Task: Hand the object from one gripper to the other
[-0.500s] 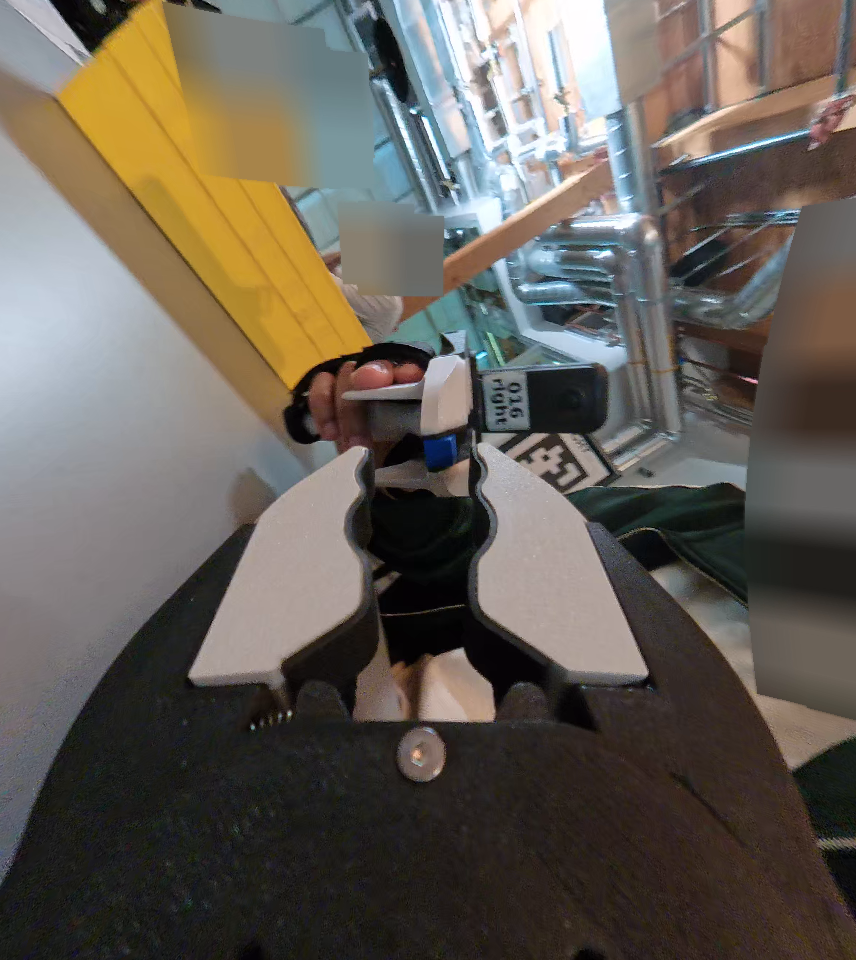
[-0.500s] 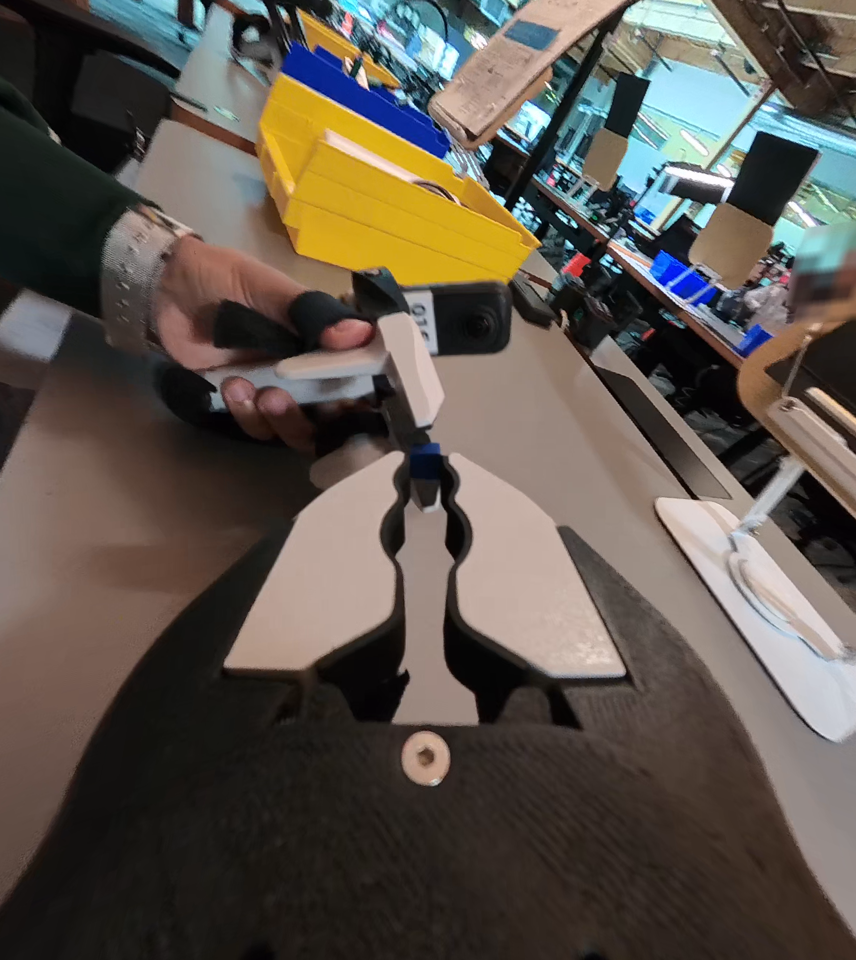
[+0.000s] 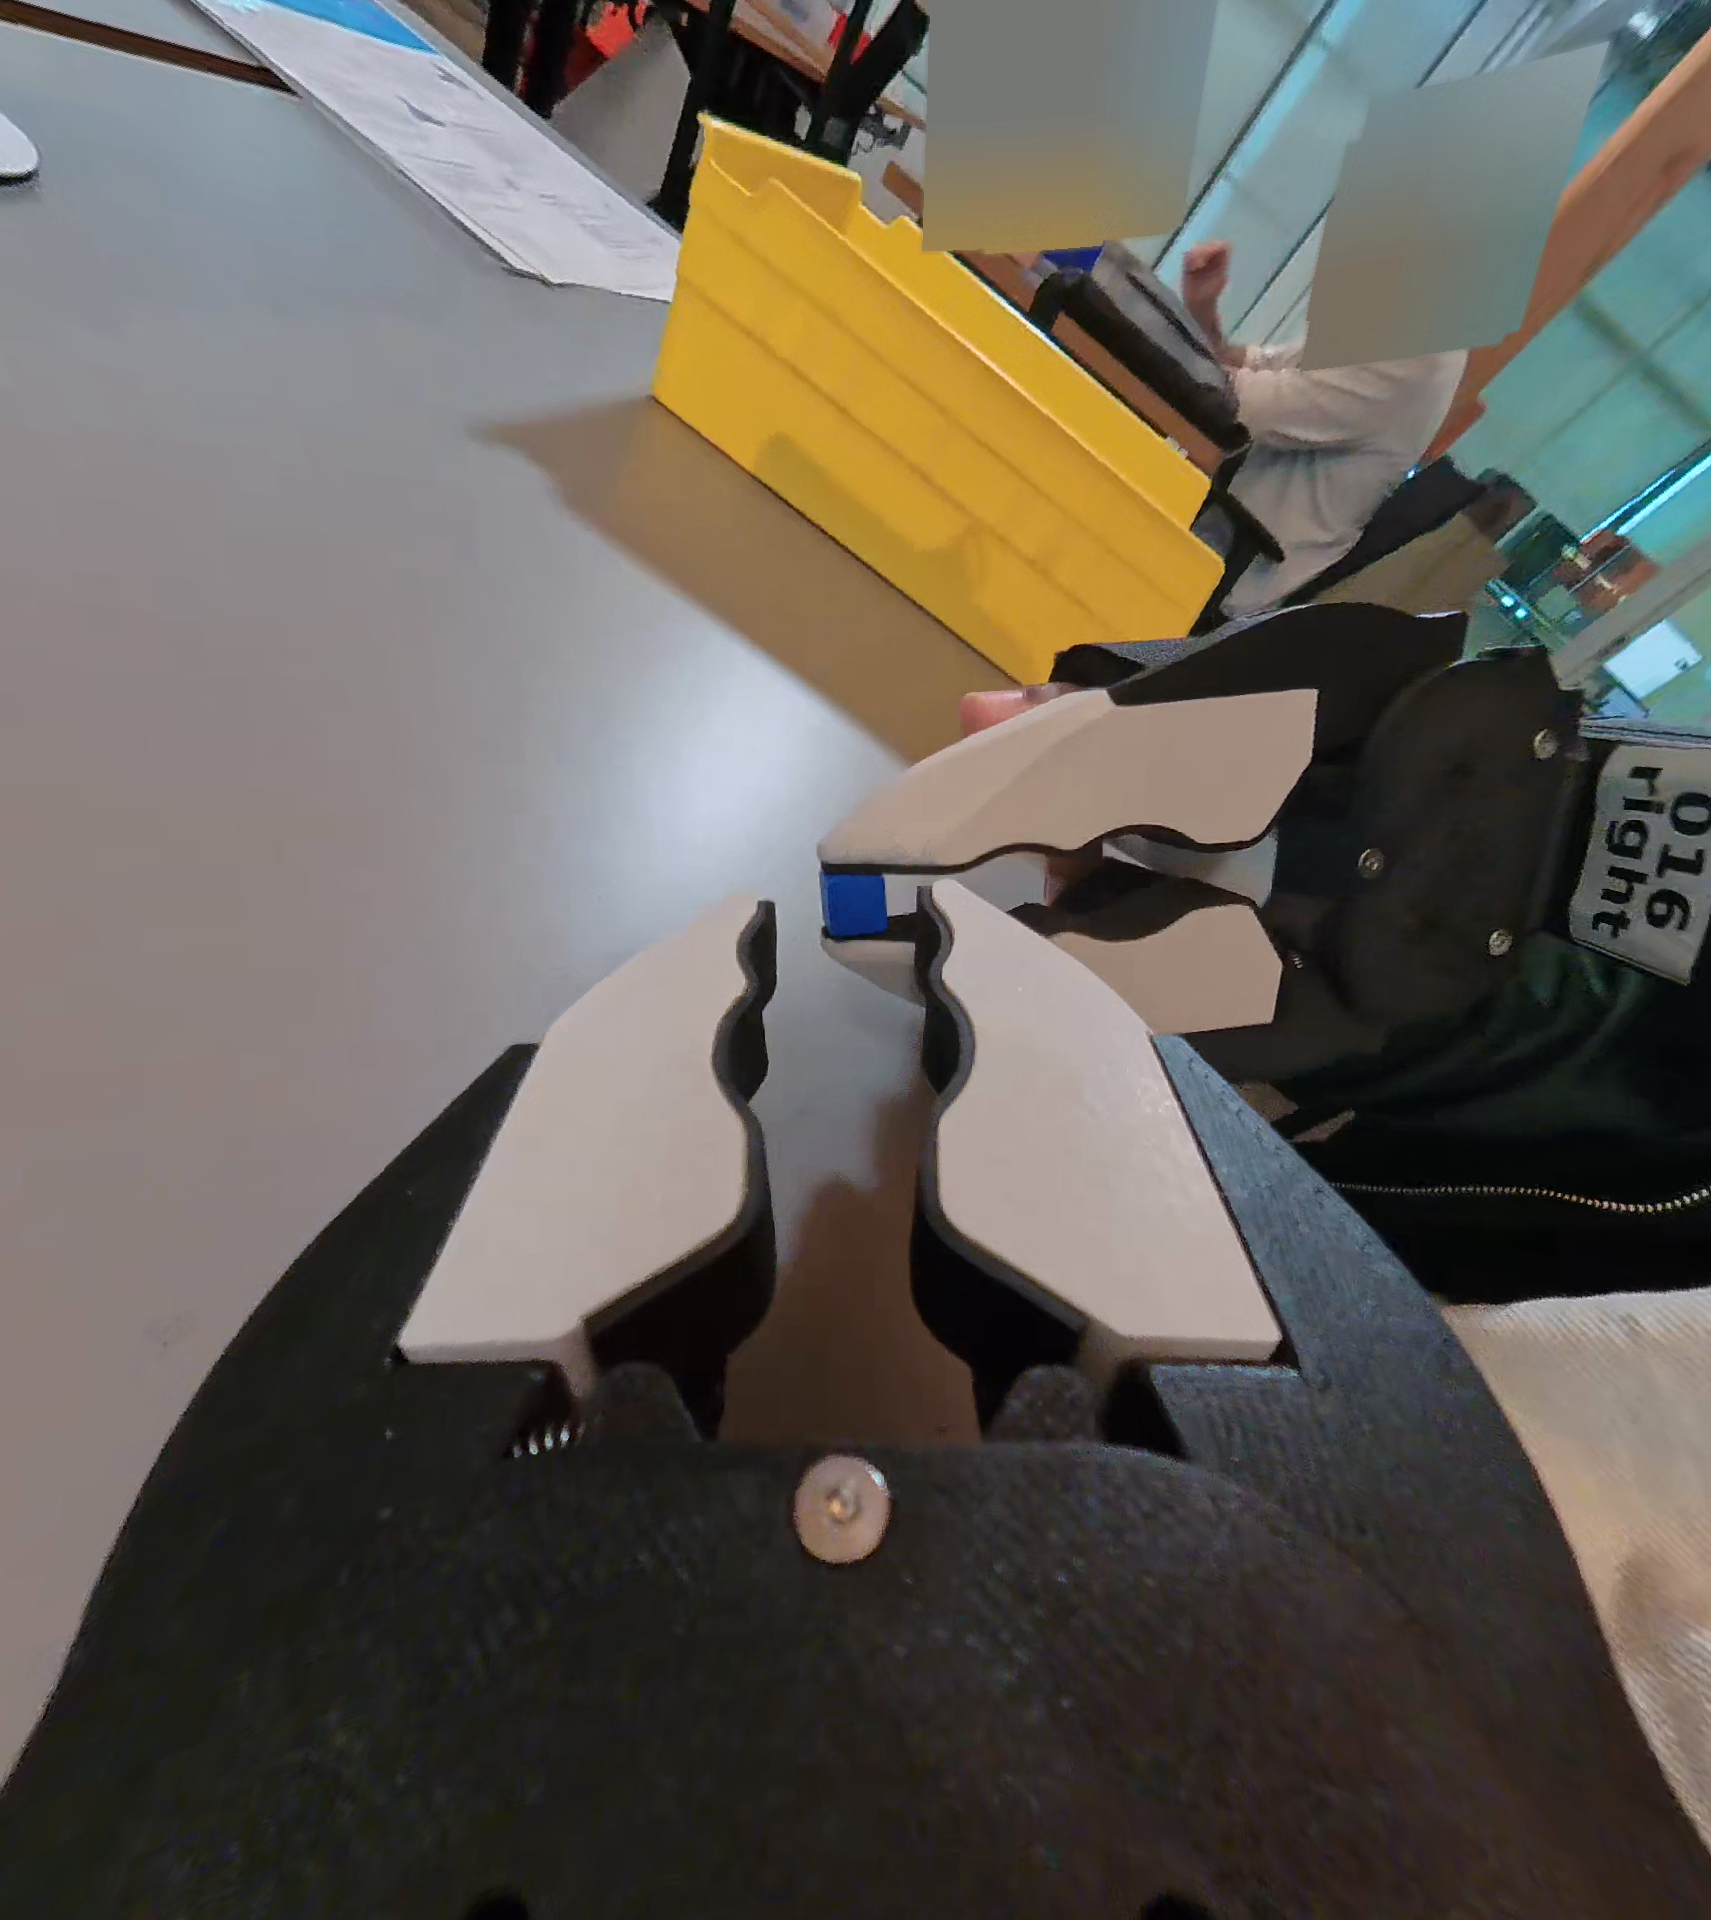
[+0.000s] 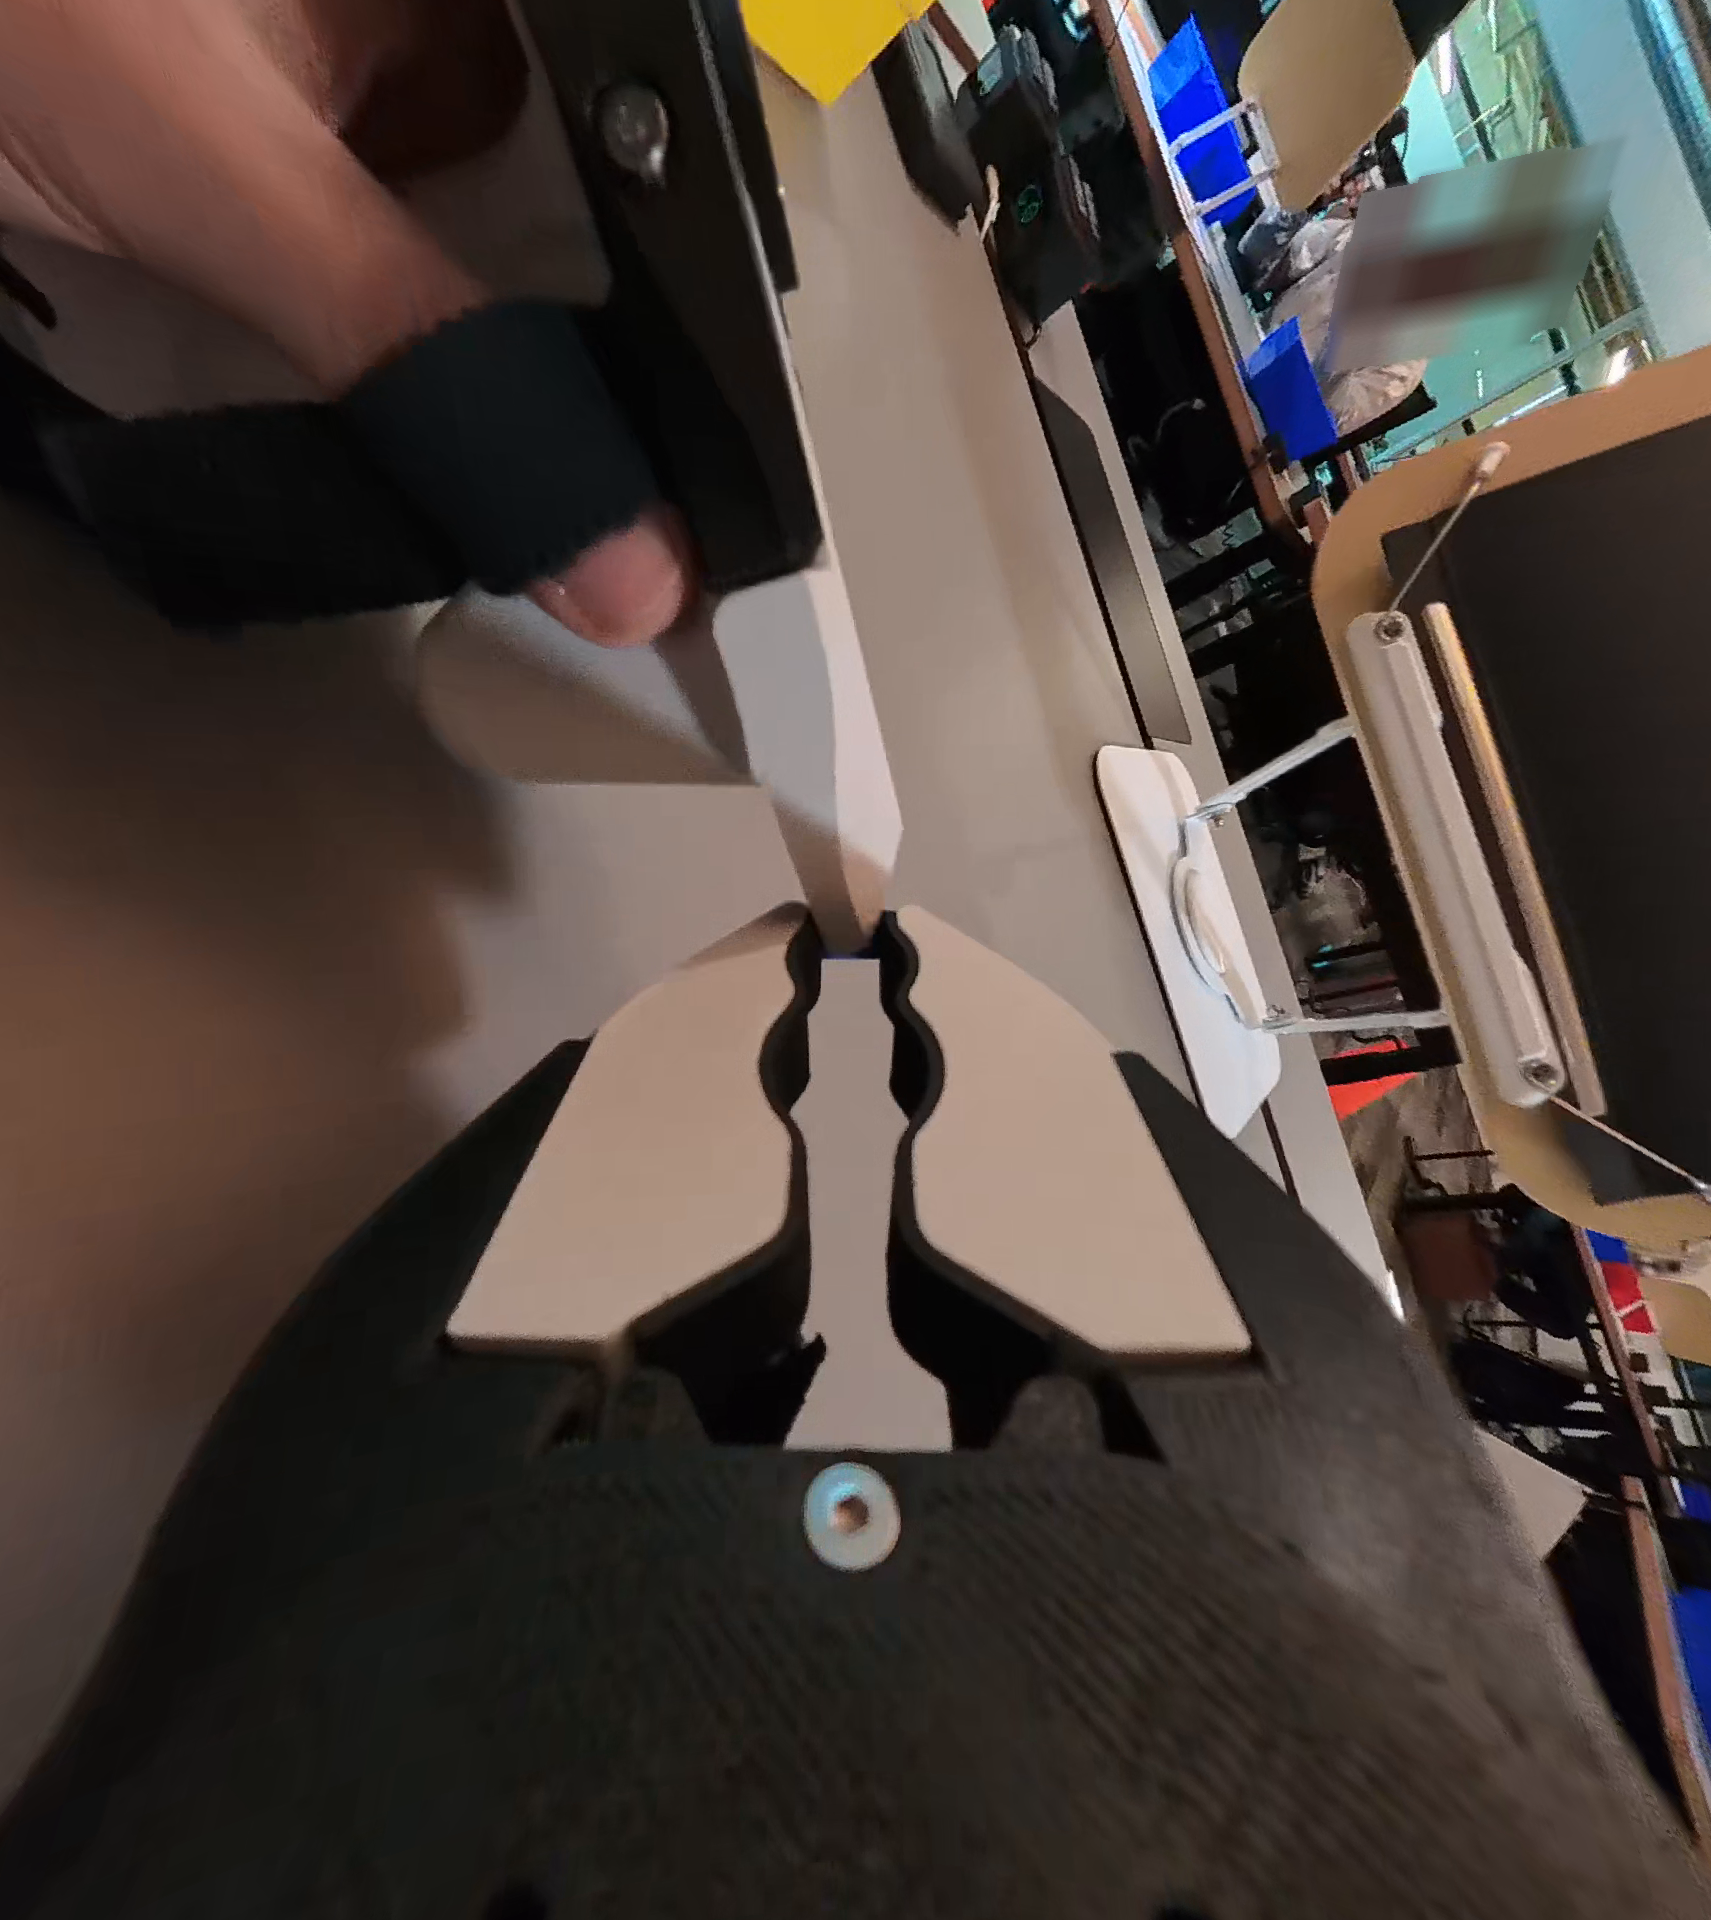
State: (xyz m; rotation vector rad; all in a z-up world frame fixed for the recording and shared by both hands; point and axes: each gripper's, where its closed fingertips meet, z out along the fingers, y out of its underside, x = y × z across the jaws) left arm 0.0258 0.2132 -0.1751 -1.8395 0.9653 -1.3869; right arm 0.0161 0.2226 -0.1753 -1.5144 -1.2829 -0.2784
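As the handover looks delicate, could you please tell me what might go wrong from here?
1. The right gripper pinches the blue block only at its very fingertips, so a nudge could pop it out.
2. The left gripper is open; if the right one lets go first, the block would likely drop to the table.
3. The block sits nearer one left finger, so closing may push it sideways.

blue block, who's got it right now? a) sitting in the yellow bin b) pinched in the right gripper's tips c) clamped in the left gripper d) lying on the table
b: in the left wrist view the blue block sits pinched between the fingertips of the right gripper, while the left gripper has its jaws apart with nothing between them, just beside the block.
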